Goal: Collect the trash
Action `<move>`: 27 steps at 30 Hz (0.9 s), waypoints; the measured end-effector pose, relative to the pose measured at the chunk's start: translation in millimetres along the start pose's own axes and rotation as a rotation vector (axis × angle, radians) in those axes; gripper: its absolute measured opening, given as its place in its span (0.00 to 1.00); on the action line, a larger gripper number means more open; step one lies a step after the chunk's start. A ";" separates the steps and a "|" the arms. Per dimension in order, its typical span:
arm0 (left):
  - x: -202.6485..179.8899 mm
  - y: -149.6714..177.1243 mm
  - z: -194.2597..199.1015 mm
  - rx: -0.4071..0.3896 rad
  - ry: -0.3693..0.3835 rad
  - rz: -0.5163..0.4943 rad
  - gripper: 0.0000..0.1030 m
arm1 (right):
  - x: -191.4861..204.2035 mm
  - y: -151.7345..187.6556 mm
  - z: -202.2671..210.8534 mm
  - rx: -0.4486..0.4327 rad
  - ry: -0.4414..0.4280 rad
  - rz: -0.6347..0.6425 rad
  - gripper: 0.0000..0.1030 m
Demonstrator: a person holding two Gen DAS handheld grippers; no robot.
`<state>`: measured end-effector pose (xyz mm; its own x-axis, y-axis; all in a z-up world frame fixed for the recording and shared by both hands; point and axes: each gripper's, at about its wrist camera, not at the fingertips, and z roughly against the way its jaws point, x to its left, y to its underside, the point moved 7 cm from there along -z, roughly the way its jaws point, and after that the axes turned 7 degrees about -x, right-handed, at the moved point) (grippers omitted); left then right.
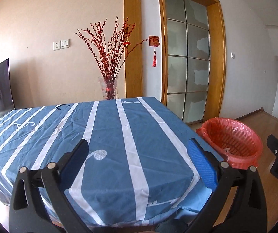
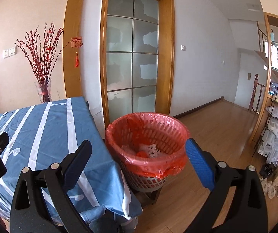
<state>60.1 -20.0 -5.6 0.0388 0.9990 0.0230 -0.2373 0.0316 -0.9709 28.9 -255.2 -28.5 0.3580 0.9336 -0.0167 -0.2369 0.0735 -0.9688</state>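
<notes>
— Both claws are up over the near edge and both stand wide apart, gripping nothing. Left claw (image 1: 137, 163) hangs above the blue striped cloth of the counter (image 1: 107, 128); right claw (image 2: 139, 161) sits further right, looking straight at the bin.

— And where's the trash?

— Inside the basket, as far as I can see. The red-lined trash basket (image 2: 148, 172) stands on a low stool just off the counter's right edge, and there's crumpled paper (image 2: 152, 149) lying at the bottom, white with dark specks, beside something orange I can't identify.

— Anything left on the cloth?

— Nothing loose that I can make out from either wrist view; only the printed stripes and music notes.

— So which side has the shot?

— Right claw, clearly. The basket lies dead ahead of it and slightly below, its mouth between the two fingers. From the left claw the same basket (image 1: 234, 141) sits well off to the right, past the counter's corner.

— Any long axis to worry about?

— No, the round opening faces up, so I'd judge approach from above works from any side.
</notes>
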 end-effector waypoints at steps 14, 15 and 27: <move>5.4 12.8 7.5 0.034 0.002 0.028 0.96 | -1.2 16.6 11.8 0.031 0.037 -0.001 0.94; 5.1 13.2 7.5 0.037 0.003 0.029 0.96 | -1.2 18.0 12.2 0.037 0.038 -0.004 0.94; 4.4 22.9 14.8 0.057 0.008 0.041 0.96 | -4.8 30.8 18.3 0.064 0.036 -0.007 0.93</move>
<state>40.5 -14.4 -24.3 0.0351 0.9992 -0.0186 -0.2941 -0.0074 -0.9558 3.3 -250.9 -53.8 0.3916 0.9199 -0.0194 -0.2907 0.1037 -0.9512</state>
